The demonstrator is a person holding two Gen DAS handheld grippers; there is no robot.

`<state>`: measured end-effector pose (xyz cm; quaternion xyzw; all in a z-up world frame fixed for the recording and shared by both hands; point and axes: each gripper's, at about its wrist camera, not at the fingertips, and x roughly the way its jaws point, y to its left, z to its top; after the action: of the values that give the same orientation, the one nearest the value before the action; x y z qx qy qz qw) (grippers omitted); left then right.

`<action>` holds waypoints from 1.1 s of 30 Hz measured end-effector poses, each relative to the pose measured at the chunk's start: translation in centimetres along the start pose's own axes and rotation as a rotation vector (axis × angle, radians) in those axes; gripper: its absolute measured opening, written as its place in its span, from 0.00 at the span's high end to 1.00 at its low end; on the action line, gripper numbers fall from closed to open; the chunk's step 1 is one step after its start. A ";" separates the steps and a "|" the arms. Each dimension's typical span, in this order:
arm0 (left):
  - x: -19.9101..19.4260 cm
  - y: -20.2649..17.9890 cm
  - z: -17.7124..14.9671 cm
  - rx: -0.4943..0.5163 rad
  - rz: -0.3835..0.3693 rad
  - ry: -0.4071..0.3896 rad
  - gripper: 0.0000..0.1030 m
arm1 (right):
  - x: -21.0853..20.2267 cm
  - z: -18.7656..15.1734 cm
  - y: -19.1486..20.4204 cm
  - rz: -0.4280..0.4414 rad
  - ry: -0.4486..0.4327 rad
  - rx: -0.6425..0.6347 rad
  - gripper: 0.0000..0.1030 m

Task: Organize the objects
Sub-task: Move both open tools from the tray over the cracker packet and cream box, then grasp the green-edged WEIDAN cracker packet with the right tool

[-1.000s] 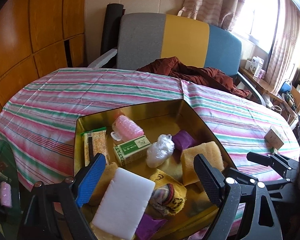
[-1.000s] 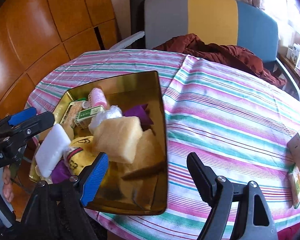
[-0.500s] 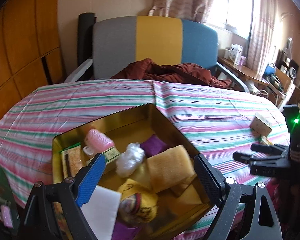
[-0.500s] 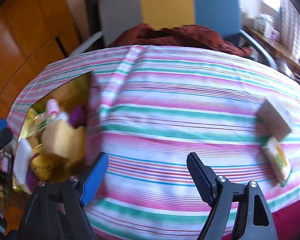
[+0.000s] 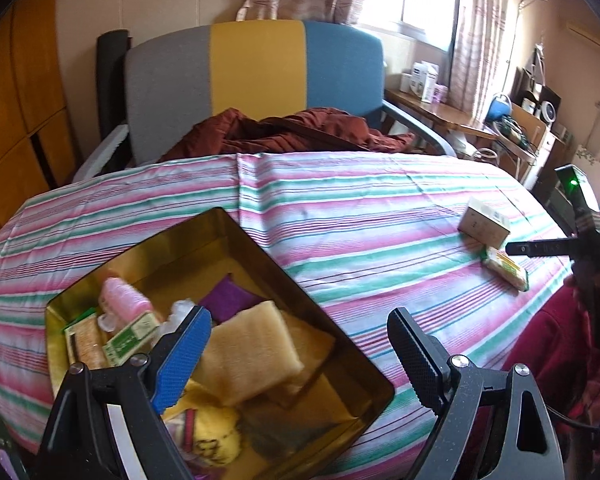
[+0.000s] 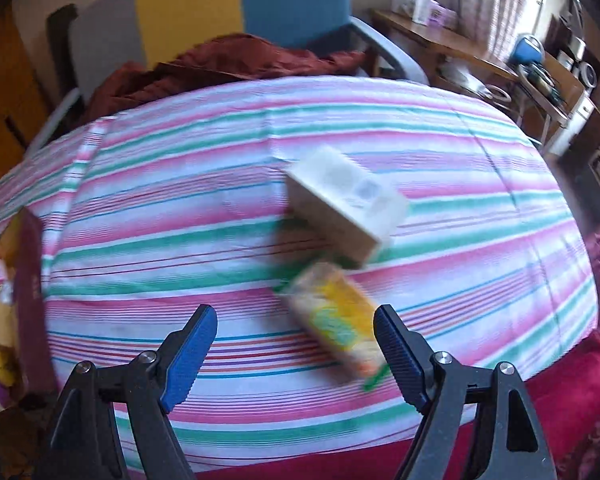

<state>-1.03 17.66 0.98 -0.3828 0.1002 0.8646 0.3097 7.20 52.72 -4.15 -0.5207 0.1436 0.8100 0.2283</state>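
A gold tin (image 5: 332,332) on the striped tablecloth holds a yellow sponge (image 5: 248,356), a pink roller (image 5: 120,300), a green box (image 5: 130,338), a purple cloth and other small items. My left gripper (image 5: 300,352) is open and empty over the tin's near right corner. My right gripper (image 6: 296,352) is open and empty, just short of a yellow-green packet (image 6: 336,324) that lies next to a beige box (image 6: 340,204). Both also show at the table's right in the left wrist view, the packet (image 5: 504,268) and the box (image 5: 484,226). The right wrist view is blurred.
A grey, yellow and blue chair (image 5: 256,76) with a maroon cloth (image 5: 292,132) stands behind the table. A wooden wall is at the left, a cluttered desk (image 5: 460,116) at the back right. The tin's edge (image 6: 28,292) shows at the far left of the right wrist view.
My right gripper has swung right, away from the tin, and now faces the packet and the box. My left gripper has turned right over the tin. Both stayed open.
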 end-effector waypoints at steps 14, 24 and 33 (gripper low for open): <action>2.6 -2.6 1.5 0.018 -0.075 0.055 0.12 | 8.6 2.1 -0.2 -0.058 0.367 -0.183 0.27; 3.9 -4.2 2.8 0.022 -0.119 0.080 0.12 | 7.5 0.9 0.7 0.050 0.359 -0.244 0.51; 6.1 -7.5 5.4 0.058 -0.177 0.123 0.10 | 6.2 0.7 -2.3 -0.138 0.383 -0.266 0.51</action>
<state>-2.82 28.54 0.75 -0.4336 0.1098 0.8054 0.3889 5.67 56.36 -9.45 -0.6989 0.0407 0.6908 0.1810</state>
